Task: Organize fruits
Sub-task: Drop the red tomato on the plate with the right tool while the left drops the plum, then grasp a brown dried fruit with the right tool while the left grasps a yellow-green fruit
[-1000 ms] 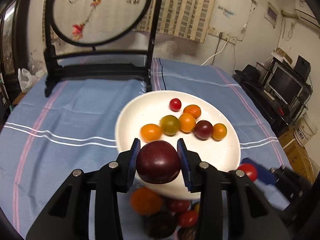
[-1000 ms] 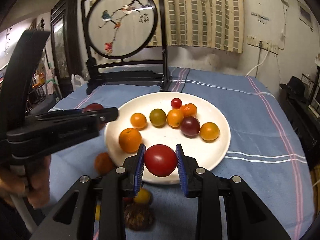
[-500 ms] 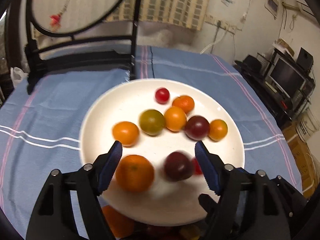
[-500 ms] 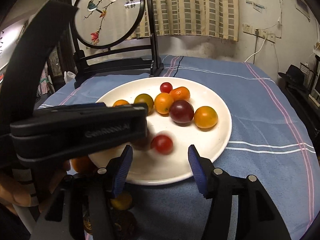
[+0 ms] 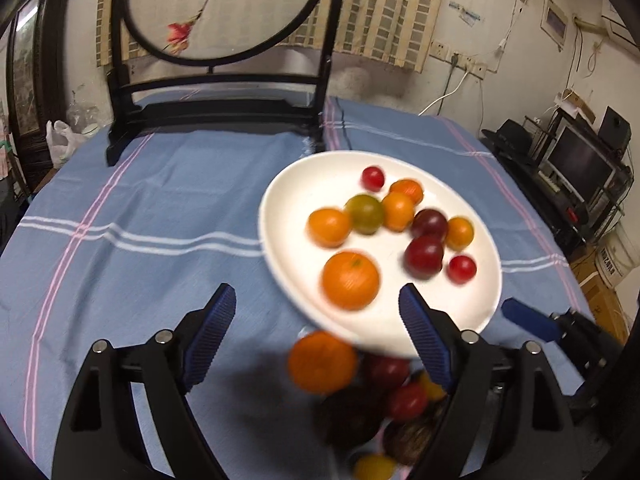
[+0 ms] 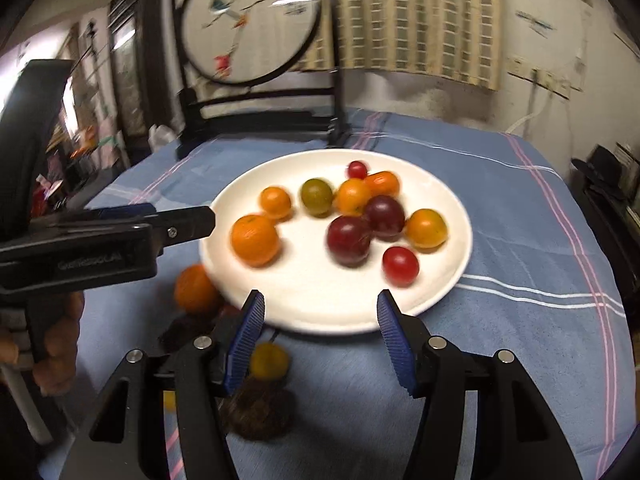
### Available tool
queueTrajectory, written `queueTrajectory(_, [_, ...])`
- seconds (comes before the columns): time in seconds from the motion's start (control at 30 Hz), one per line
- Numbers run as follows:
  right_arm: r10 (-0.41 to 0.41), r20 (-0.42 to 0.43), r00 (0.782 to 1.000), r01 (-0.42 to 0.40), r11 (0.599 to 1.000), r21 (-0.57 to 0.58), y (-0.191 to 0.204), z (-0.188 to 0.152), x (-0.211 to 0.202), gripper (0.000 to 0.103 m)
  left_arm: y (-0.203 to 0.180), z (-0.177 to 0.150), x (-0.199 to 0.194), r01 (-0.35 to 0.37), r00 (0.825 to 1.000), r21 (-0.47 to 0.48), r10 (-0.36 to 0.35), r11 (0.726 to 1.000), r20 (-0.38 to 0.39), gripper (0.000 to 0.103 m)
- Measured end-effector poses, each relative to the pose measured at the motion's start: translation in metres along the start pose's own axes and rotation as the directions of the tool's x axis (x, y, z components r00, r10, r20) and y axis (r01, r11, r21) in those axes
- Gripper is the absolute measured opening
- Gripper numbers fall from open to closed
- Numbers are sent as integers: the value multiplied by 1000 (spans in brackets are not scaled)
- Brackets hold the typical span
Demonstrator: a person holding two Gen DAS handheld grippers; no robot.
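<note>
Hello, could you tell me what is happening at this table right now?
A person is sorting fruit onto a white plate with a claw in each hand. The left claw and right claw have just been opening and hold nothing. A dark plum and red tomato lie on the plate; more fruit waits on the blue tablecloth.
</note>
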State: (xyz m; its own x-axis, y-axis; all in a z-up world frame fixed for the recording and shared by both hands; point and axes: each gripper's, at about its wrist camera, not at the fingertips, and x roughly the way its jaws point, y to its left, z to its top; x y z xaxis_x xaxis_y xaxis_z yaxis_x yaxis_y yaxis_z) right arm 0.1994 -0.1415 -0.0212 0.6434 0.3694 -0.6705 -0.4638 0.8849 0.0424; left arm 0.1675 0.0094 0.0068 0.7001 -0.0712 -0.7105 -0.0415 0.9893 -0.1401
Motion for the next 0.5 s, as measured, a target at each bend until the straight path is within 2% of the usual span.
queueTrajectory(0.17, [92, -66, 994, -95, 994, -49, 11, -14, -6, 59, 18, -19, -3, -37, 999, -2, 37, 999, -10, 86])
queueTrajectory(0.5, [103, -114, 988, -115, 988, -103, 18, -33, -17, 59, 28, -28, 0, -61, 997, 9, 61, 998, -46, 87])
